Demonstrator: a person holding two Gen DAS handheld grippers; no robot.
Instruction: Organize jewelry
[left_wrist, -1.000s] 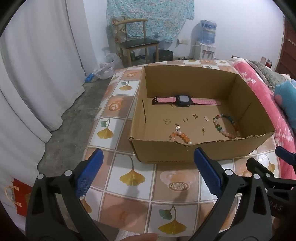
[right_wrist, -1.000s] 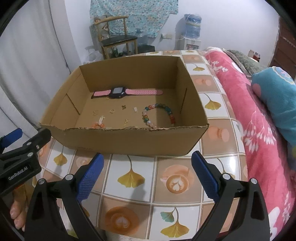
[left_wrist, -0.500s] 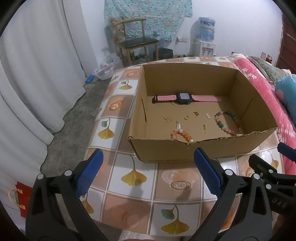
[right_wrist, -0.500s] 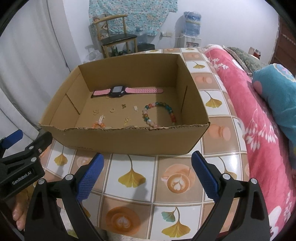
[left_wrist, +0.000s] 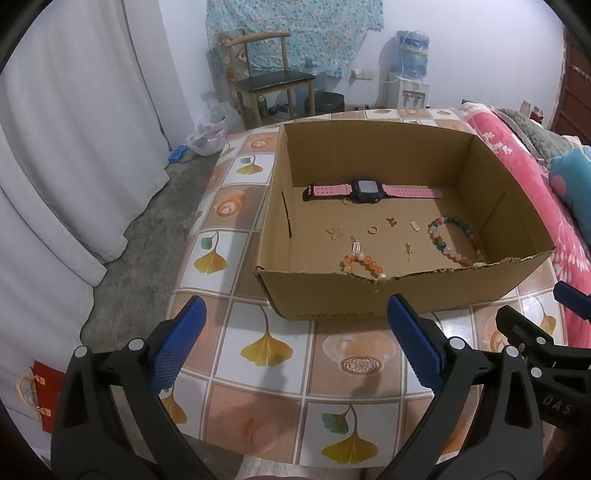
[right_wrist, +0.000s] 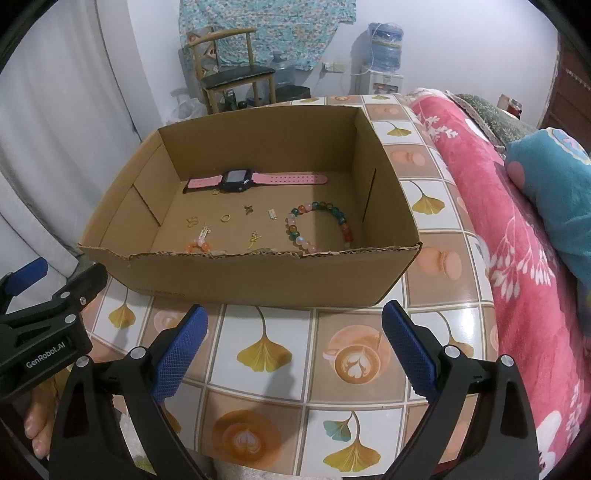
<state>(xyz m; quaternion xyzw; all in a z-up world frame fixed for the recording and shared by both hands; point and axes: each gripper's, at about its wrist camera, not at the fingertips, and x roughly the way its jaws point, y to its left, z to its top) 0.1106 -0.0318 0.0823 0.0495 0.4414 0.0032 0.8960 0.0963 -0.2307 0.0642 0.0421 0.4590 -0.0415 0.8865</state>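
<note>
A home bedroom — a bed (right_wrist: 517, 229) with a pink floral blanket beside a table (left_wrist: 266, 347) in patterned oilcloth, a wooden chair (left_wrist: 269, 79), a water dispenser (left_wrist: 410, 79), white curtains (left_wrist: 74, 129) and a bare concrete floor (left_wrist: 147, 229)

your left wrist view looks from the near left over the table (left_wrist: 266, 402), your right from the near right; both face the cardboard box (left_wrist: 402, 295), near, from above.
</note>
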